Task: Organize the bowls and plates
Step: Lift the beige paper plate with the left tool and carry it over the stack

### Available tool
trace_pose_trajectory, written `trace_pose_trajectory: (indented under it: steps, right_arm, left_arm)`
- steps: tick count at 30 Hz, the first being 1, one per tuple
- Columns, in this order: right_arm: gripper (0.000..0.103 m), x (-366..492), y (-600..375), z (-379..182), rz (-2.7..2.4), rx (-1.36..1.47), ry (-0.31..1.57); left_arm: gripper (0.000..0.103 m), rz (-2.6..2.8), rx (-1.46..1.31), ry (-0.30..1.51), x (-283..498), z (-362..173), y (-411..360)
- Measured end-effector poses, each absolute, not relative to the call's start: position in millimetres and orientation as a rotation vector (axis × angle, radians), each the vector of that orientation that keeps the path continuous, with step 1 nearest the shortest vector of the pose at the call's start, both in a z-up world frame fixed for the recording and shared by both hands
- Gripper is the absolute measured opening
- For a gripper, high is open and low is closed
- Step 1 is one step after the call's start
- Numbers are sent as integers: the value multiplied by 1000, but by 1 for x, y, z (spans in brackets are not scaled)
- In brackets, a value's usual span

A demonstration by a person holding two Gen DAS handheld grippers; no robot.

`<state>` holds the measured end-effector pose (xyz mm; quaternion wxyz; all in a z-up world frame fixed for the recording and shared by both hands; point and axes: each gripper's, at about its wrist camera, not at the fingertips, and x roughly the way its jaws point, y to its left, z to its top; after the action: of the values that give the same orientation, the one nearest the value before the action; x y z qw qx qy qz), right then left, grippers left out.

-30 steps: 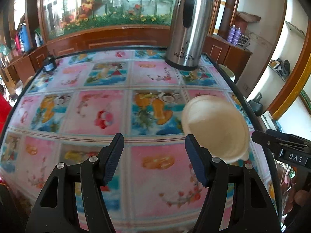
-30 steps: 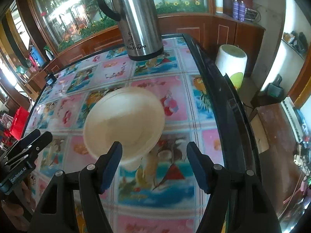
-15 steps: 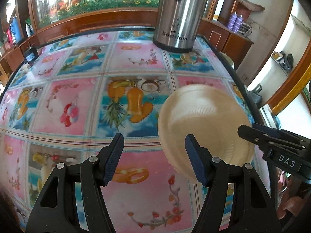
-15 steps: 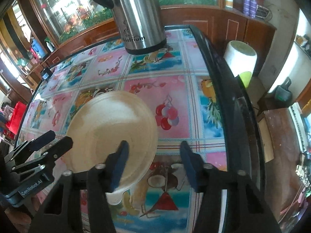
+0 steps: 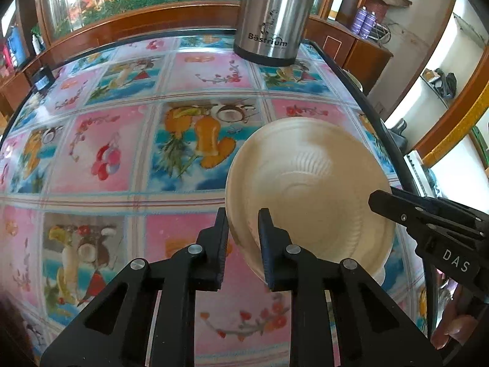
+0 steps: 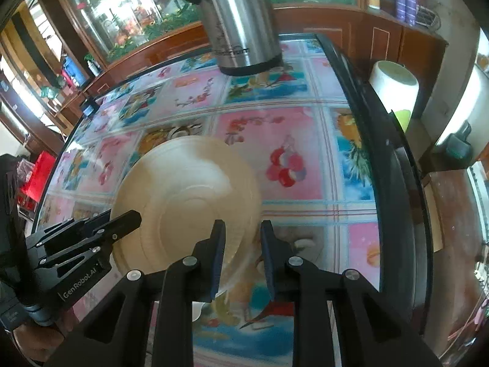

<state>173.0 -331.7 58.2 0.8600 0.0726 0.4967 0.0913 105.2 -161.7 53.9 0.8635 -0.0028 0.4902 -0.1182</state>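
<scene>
Step in hand: gripping plate (image 5: pixel 308 189), near right on tabletop (image 5: pixel 122 140). Left tongs (image 5: pixel 243 232) narrow around its left rim; right tongs (image 6: pixel 241 244) narrow around its right rim. Next: probably lifting level.

The steel flask (image 5: pixel 270 15) is cut off at the top edge in both views, its lid out of sight; in the right wrist view its lettering is blurred, as is the plate's (image 6: pixel 186 202) right rim; whatever pale thing (image 6: pixel 197 310) sits under the plate is mostly hidden; the bench's (image 5: pixel 101 159) near edge lies out of frame.
</scene>
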Motion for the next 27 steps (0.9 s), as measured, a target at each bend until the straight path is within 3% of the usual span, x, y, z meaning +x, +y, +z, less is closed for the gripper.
trace_pose_trajectory:
  steps: [27]
  right_arm:
    - [24,111,-188,77,392,40,1009]
  left_arm:
    - [19,-75,-52,931,2,88,-7]
